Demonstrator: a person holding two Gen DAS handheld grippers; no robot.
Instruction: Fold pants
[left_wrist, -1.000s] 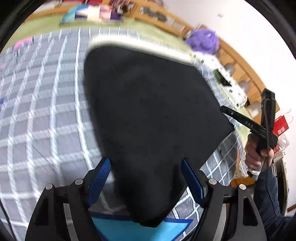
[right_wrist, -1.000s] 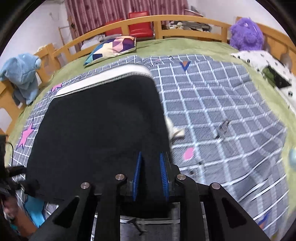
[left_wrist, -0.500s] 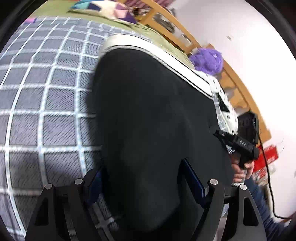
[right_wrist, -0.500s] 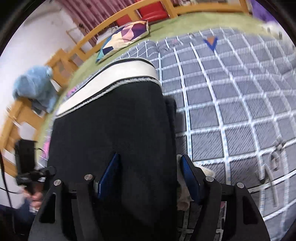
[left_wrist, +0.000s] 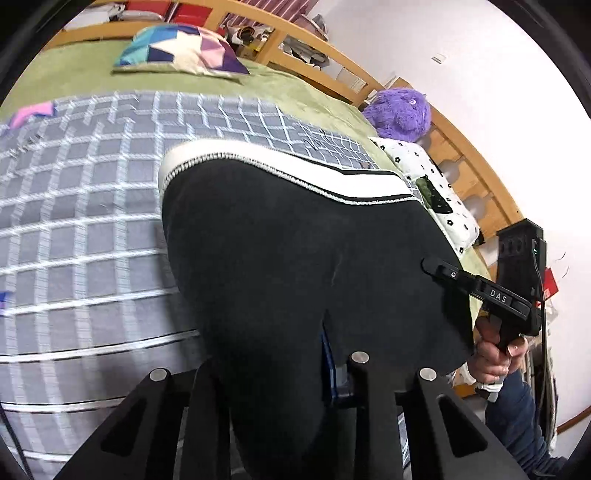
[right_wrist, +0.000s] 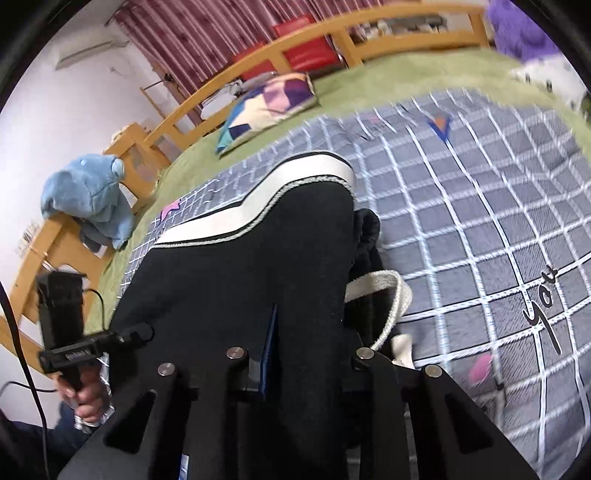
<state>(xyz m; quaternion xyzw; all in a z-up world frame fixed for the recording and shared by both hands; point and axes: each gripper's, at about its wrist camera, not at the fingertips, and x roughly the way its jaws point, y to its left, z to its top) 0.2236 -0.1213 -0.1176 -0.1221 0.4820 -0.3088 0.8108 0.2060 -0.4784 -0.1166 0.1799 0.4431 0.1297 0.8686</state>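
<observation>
Black pants (left_wrist: 295, 266) draped over both claws, near edge pinched up, far end with the white waistband (left_wrist: 280, 173) lying out ahead on the checked blanket (left_wrist: 81, 229) on the bed. Left claw (left_wrist: 295, 369) closing on the black fabric at the left side of that near edge, only a sliver of blue pad (left_wrist: 327, 354) peeking out of the cloth. Right claw (right_wrist: 306, 350) closing too, fabric bunched between the jaws at the right edge, white drawstring (right_wrist: 388, 295) looping out just beside it. So: long axis running straight away from both claws toward the waistband, both about equally near, each on its own corner. Next move probably carrying that edge forward over the waistband end, both sides together or it'll skew.
</observation>
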